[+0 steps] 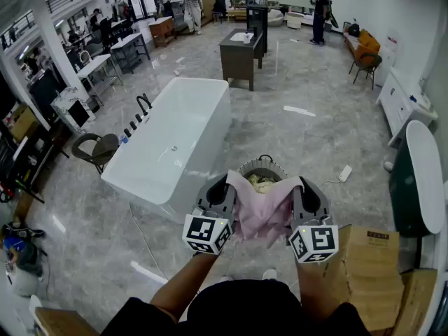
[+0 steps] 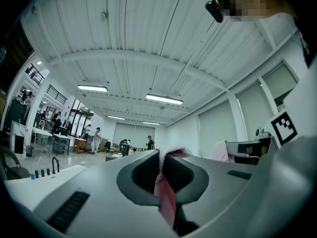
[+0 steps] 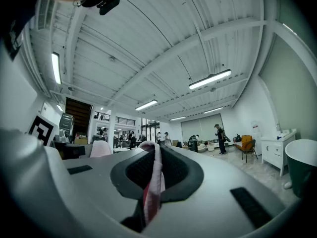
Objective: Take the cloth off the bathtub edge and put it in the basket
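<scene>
A pink cloth (image 1: pixel 262 208) hangs stretched between my two grippers, held up in front of me. My left gripper (image 1: pixel 229 178) is shut on the cloth's left corner, and a pink fold (image 2: pixel 164 192) shows pinched between its jaws. My right gripper (image 1: pixel 297 182) is shut on the right corner, with the cloth (image 3: pixel 153 182) squeezed between its pads. Both point upward and away from me. Just beyond and below the cloth stands the round grey basket (image 1: pixel 260 169) with some pale laundry inside. The white bathtub (image 1: pixel 175 142) stands to the left of it.
Cardboard boxes (image 1: pixel 371 264) lie at my right. A dark green chair (image 1: pixel 413 187) stands further right. A dark counter (image 1: pixel 241 54) is beyond the tub, a stool (image 1: pixel 98 149) is to its left, and people stand at the far end of the hall.
</scene>
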`<action>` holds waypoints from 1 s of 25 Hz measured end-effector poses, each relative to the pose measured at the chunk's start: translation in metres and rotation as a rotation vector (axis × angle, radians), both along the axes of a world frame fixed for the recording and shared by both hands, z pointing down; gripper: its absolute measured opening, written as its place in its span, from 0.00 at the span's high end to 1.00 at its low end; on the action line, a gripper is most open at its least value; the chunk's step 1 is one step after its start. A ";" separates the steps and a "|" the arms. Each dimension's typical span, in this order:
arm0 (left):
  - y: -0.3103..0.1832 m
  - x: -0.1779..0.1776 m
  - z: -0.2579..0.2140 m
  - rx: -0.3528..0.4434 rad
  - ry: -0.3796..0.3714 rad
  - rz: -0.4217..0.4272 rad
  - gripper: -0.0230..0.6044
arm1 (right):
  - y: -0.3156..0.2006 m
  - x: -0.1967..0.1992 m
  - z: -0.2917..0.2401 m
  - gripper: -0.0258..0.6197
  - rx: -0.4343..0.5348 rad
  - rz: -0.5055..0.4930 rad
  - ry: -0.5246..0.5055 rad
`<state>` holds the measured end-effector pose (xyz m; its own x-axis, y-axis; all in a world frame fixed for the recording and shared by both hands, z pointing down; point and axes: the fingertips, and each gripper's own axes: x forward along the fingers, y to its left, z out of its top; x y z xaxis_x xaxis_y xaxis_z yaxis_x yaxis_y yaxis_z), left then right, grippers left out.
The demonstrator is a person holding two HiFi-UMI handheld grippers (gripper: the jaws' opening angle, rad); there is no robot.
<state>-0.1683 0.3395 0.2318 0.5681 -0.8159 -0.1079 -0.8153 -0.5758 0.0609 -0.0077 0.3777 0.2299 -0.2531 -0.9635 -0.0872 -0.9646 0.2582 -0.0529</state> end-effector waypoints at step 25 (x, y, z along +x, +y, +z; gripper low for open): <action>-0.031 0.062 -0.011 0.021 -0.015 -0.058 0.93 | -0.048 0.063 -0.010 0.90 0.022 -0.097 -0.040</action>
